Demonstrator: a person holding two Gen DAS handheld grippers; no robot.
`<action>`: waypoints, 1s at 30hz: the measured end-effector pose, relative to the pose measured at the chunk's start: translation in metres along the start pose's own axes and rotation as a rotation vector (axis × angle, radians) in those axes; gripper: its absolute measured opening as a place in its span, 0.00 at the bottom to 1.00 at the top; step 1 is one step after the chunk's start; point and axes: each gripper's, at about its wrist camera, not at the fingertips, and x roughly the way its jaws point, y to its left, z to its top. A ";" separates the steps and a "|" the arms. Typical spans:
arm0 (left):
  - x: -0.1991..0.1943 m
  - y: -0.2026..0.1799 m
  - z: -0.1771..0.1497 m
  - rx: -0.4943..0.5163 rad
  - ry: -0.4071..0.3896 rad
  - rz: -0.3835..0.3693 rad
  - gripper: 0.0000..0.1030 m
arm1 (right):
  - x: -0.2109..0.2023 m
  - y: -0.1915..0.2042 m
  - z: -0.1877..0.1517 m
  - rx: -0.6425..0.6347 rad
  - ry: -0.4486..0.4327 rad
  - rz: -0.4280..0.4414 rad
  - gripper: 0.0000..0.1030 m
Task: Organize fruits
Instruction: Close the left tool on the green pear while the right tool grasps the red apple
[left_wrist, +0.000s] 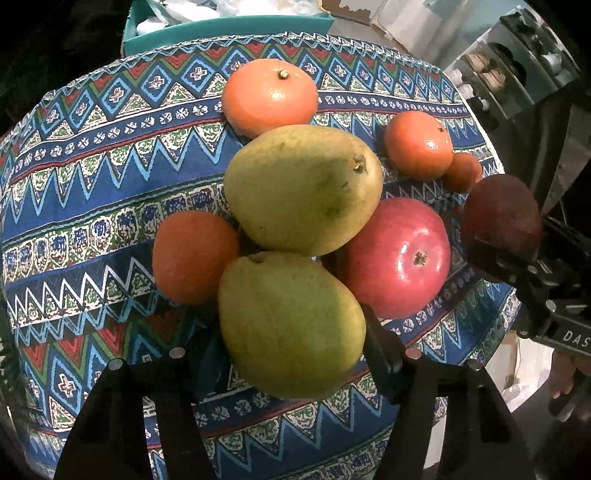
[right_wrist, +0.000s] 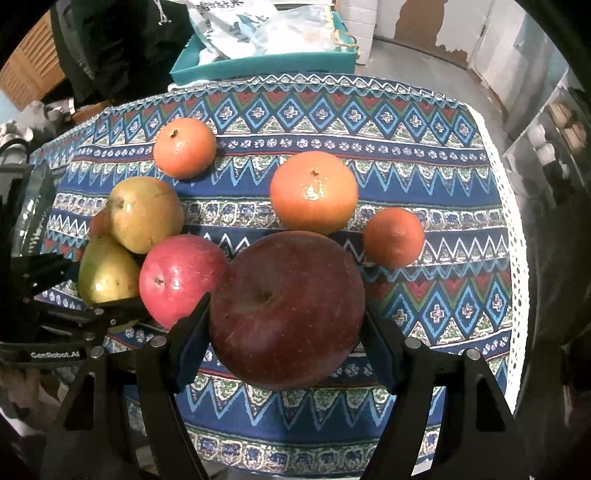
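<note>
the counter (right_wrist: 424, 206), spread with a patterned cloth, carries the fruit in a loose group. on its left side two pears lie against each other, with a bright red apple (left_wrist: 397, 256) touching them on the right and oranges scattered around.

the near pear (left_wrist: 291, 325) is seen between the jaws of the left gripper (left_wrist: 291, 365), its long axis running away from the camera, roughly in line with the fingers, stem end toward the far pear (left_wrist: 303, 188). the jaws are placed across its narrow width, one on each flank; the right finger lies against the skin, but the left one is hidden behind the fruit, so whether the pear is clamped cannot be told.

the dark red apple (right_wrist: 288, 310) is grasped in the right gripper (right_wrist: 288, 343), the pads pressed on its two sides. it looks to be held clear of the cloth, near the bright apple.

the left hand is the nearer to the pears, so any lift of the near pear is judged to depend on it coming away without rolling its neighbour.
</note>
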 end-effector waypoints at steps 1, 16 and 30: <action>0.000 -0.001 0.000 0.003 -0.002 0.004 0.66 | 0.000 0.001 0.000 -0.003 -0.001 0.000 0.72; -0.035 0.000 -0.016 0.041 -0.132 0.076 0.66 | -0.017 0.021 0.008 -0.066 -0.087 0.008 0.72; -0.094 0.010 -0.022 0.051 -0.256 0.118 0.66 | -0.056 0.048 0.026 -0.104 -0.191 0.026 0.71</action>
